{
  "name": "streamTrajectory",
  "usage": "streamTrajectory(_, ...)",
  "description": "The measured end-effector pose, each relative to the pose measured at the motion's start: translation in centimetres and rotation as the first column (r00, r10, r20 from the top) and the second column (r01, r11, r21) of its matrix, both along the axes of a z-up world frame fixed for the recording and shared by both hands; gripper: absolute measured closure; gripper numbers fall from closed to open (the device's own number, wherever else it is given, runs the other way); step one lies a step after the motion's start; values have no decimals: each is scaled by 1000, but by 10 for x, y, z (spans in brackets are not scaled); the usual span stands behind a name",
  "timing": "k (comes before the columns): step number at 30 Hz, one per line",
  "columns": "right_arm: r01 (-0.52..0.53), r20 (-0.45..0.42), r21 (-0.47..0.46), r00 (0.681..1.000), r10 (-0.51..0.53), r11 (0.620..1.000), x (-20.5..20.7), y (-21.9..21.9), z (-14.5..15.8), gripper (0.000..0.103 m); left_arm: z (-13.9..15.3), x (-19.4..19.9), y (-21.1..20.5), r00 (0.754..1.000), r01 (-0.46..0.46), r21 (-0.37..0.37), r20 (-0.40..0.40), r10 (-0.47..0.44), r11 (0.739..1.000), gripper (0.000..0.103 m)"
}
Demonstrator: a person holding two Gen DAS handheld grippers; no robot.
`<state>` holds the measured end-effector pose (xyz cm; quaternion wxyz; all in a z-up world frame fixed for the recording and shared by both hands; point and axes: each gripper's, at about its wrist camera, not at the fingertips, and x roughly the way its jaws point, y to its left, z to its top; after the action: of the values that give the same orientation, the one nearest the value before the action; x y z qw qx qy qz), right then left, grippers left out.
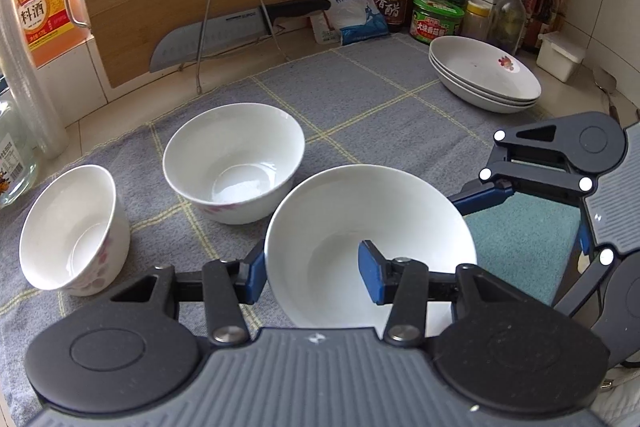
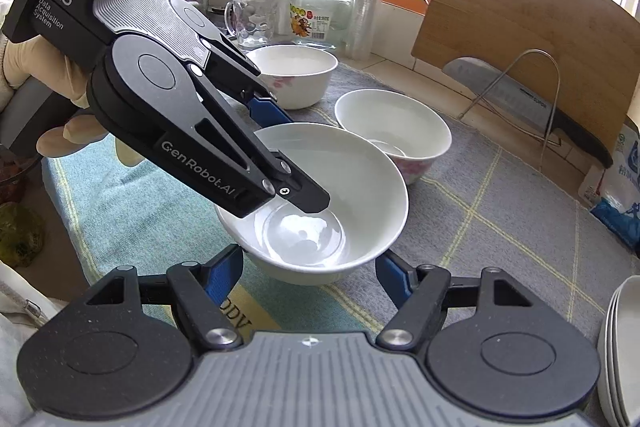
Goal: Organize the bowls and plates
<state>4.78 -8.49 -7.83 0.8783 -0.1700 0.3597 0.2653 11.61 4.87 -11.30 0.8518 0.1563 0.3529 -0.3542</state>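
left gripper point(image 1: 314, 277) straddles glossy round white bowl point(image 1: 368, 247) rim

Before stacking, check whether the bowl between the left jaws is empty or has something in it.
Empty: the nearest bowl shows only a bare glossy white bottom in both views, with no food or liquid visible.

Left gripper point(image 2: 256, 131): black linkage, grey ribbed housing, blue fingers point(image 2: 266, 109), silver screws, "GenRobot.AI" and "DAS" lettering; hand point(image 2: 48, 83) in cream glove
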Motion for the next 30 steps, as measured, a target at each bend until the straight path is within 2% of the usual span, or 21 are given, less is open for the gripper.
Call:
streamTrajectory(16,98,-15,-18,995,-99,995,-9,-51,1,26,-5,-5,-58,995,99,-7,-4,-99,995,57)
streamTrajectory(30,129,-45,-16,991,-129,992,-4,-60,-4,26,-14,0,-75,993,112,-1,-22,-112,994,57)
